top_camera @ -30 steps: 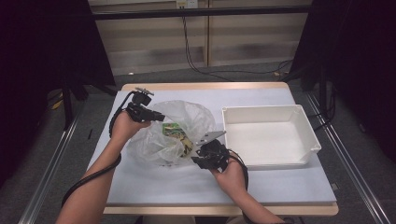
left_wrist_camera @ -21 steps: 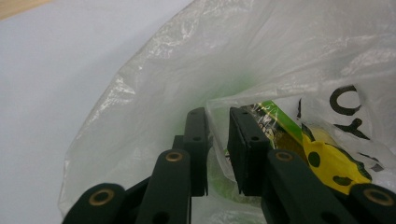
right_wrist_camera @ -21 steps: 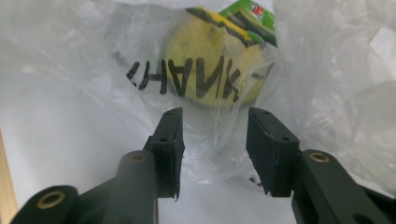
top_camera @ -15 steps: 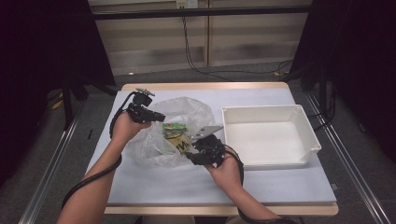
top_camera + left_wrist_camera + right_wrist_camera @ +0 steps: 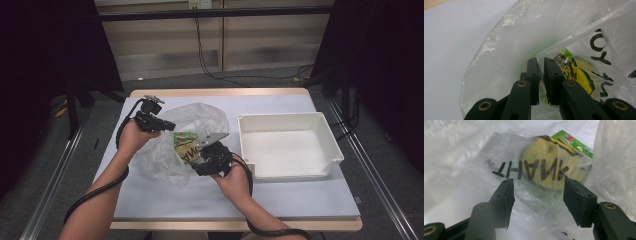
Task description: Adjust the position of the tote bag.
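A white rectangular tray [image 5: 290, 150] sits on the right half of the worktop [image 5: 310, 200], which has a pale blue-grey surface and a wooden edge. Black cables [image 5: 210, 60] trail over the grey floor [image 5: 380, 165] behind it.

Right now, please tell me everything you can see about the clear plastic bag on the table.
The plastic bag is thin, translucent and crinkled, with black printed letters, "THANK" among them. It lies slumped on the pale table, left of the white bin, apart from it. Inside shows a yellow and green packet. The left gripper is shut on a fold of its film at the far-left side. The right gripper, jaws just opening, stands apart at the bag's near side, with film between them but unpressed.
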Demonstrator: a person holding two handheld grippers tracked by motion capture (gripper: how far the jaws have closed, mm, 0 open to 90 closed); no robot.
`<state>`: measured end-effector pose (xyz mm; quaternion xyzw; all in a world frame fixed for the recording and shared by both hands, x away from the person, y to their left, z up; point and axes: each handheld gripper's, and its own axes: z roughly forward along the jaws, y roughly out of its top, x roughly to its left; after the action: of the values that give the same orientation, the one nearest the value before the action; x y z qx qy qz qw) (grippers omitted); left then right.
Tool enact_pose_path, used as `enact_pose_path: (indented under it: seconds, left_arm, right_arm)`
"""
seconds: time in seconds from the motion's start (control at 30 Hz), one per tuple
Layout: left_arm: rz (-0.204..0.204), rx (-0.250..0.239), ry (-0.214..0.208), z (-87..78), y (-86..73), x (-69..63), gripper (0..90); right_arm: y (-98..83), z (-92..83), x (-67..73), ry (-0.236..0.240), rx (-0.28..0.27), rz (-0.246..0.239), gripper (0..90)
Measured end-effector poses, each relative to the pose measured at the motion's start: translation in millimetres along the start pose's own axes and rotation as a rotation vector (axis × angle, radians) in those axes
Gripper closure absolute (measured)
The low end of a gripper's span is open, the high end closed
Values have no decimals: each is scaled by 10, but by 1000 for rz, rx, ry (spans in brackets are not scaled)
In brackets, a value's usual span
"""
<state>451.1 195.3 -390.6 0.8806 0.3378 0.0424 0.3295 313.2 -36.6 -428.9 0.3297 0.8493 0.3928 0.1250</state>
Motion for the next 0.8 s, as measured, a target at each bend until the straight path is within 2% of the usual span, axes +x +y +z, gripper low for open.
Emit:
enact_pose_path:
  seconds: [0.07, 0.1, 0.13, 0.23, 0.27, 0.3, 0.33, 0.37, 0.4, 0.47, 0.53, 0.57, 0.67, 0.7, 0.73, 0.8]
  left_arm:
    - [0, -5, 0, -1, 1, 0, 834]
    - [-27, -20, -5, 5, 1, -21, 834]
    - [-37, -31, 0, 10, 4, -46, 837]
    - [-18, -21, -1, 2, 10, -55, 840]
    - [-32, -33, -5, 7, 13, -73, 842]
    - [-26, -27, -2, 4, 17, -74, 843]
    - [-26, -27, -2, 4, 17, -74, 846]
    - [-27, -31, -1, 10, 20, -81, 846]
    - [-13, -18, 0, 1, 24, -75, 850]
    - [-7, -26, -6, 13, 28, -89, 854]
    - [16, -6, -6, 5, 34, -84, 855]
    - [-12, -28, -7, 20, 31, -105, 855]
    - [-22, -34, -5, 25, 28, -108, 859]
    - [4, -16, 2, 11, 24, -85, 861]
    - [-5, -20, 4, 9, 21, -84, 865]
    - [7, -13, 4, 6, 15, -66, 868]
  right_arm:
    - [-10, -10, -9, -5, -5, 0, 420]
    - [-19, -23, -15, -5, -2, 2, 420]
    - [-34, -68, -35, -12, 1, 10, 426]
    - [-48, -108, -57, -20, 1, 10, 446]
    - [-64, -137, -88, -26, 3, 11, 504]
    - [-72, -135, -105, -26, 2, 5, 535]
    - [-72, -135, -105, -26, 2, 5, 535]
    - [-79, -136, -113, -30, 16, 16, 620]
    - [-106, -111, -140, -37, 30, 8, 693]
    - [-134, -68, -164, -40, 45, 5, 772]
    - [-162, -33, -187, -42, 55, 12, 863]
    - [-179, -15, -201, -41, 62, 16, 900]
    - [-226, 5, -239, -69, 84, 37, 900]
    - [-245, -9, -258, -72, 92, 41, 900]
    - [-256, -22, -263, -76, 96, 49, 900]
    - [-265, -44, -265, -82, 96, 42, 900]
